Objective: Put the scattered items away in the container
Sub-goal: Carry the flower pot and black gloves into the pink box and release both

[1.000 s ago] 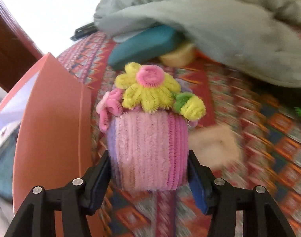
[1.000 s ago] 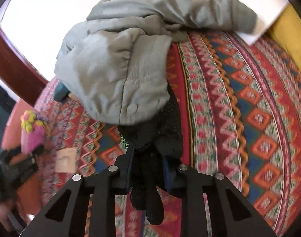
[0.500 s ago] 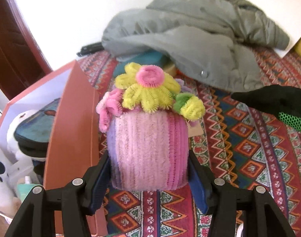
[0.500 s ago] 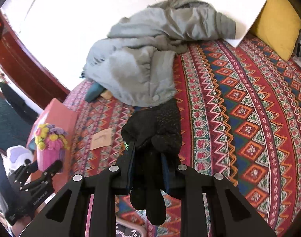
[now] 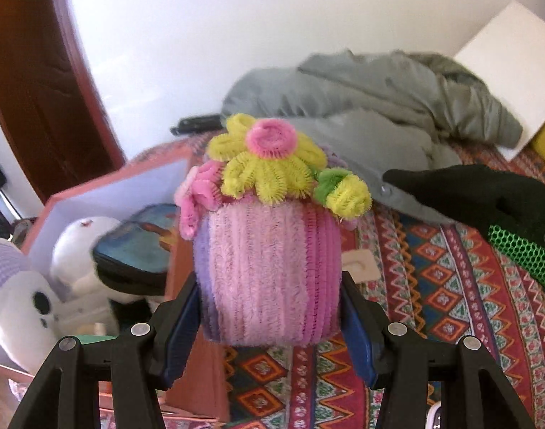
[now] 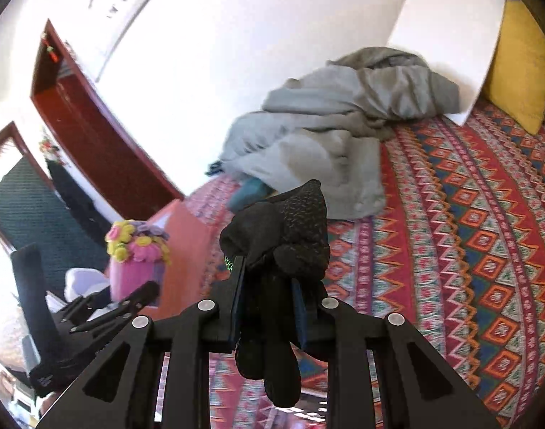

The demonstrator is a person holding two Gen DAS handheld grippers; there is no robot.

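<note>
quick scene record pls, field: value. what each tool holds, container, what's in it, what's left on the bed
left tool: shut on pink fuzzy flower pot
right tool: shut on black glove
container: orange box, open, at the bed edge
in box: white plush toy, dark pouch with teal panel
on bed cover: grey jacket, teal item partly under it, yellow cushion

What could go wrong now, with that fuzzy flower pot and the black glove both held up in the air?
The left gripper pinches only the lower sides of the soft flower pot, so it might slip or tip before reaching the orange box. That box already holds plush toys and a dark pouch, so the pot could perch on top. The black glove hangs loosely from the right gripper and might snag.
</note>
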